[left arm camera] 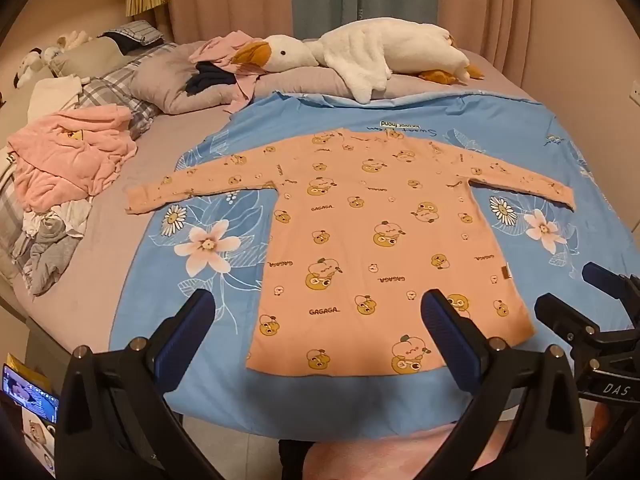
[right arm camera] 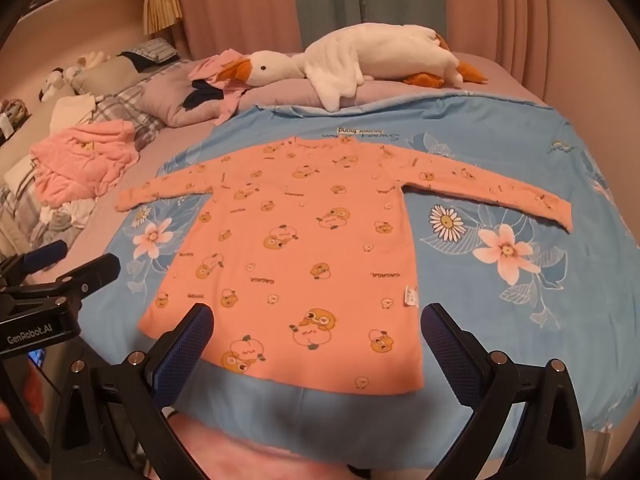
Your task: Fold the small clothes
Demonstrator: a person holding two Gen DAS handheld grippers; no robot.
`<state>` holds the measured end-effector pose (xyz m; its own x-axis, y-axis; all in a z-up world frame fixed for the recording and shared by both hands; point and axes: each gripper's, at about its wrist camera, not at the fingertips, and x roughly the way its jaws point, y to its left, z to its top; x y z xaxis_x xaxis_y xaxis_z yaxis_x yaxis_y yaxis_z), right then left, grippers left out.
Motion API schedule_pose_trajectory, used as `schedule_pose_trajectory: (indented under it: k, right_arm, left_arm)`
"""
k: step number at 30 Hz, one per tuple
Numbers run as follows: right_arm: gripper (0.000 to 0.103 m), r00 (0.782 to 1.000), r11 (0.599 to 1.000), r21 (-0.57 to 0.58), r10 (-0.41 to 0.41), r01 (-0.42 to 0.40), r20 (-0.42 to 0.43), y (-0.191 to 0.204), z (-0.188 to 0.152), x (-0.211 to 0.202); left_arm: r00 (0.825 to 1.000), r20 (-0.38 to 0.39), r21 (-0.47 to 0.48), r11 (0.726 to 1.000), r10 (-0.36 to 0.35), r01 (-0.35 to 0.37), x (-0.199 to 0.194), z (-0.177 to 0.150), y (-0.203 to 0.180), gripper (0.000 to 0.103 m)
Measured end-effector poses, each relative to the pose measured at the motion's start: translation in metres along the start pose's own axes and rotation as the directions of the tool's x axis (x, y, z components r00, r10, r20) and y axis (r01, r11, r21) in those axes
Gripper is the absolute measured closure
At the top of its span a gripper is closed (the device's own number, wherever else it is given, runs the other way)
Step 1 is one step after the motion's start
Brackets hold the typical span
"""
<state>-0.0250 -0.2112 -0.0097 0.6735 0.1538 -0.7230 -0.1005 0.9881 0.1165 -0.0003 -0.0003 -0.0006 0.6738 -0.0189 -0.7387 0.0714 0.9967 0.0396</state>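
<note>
Both tongs, left (left arm camera: 320, 320) and right (right arm camera: 318, 332), hang spread wide with nothing in them, just above the hem of the peach shirt (left arm camera: 372, 240). It's lying flat on the blue sheet (left arm camera: 200, 312) on the bed, sleeves out. My worry: grab too deep and the sheet comes up with it, or a sleeve bunches and the fold goes crooked. Shirt print says "GAGAGA", sheet reads something like "Sweet Dream", and the tools say "GenRobot.AI" and "DAS".

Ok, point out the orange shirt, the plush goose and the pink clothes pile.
orange shirt (left arm camera: 360, 224): left wrist view, middle of chest.
plush goose (right arm camera: 360, 60): right wrist view, white body.
pink clothes pile (left arm camera: 72, 152): left wrist view, top garment.
</note>
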Motion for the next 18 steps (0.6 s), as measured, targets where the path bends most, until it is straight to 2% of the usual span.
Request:
schedule_pose_trajectory:
  k: [7,18]
  right_arm:
    - [0.001,1.000,1.000,0.003,0.007,-0.007,-0.007,0.000,0.000,0.001]
    - [0.001,1.000,1.000,0.000,0.004,-0.004,-0.008,0.000,0.001,0.001]
  left_arm:
    - [1.000,-0.003,-0.010,1.000,0.000,0.000,0.005,-0.008,-0.002,0.000]
    - [1.000,-0.010,-0.013,1.000,0.003,-0.003,0.007,-0.003,0.006,0.000]
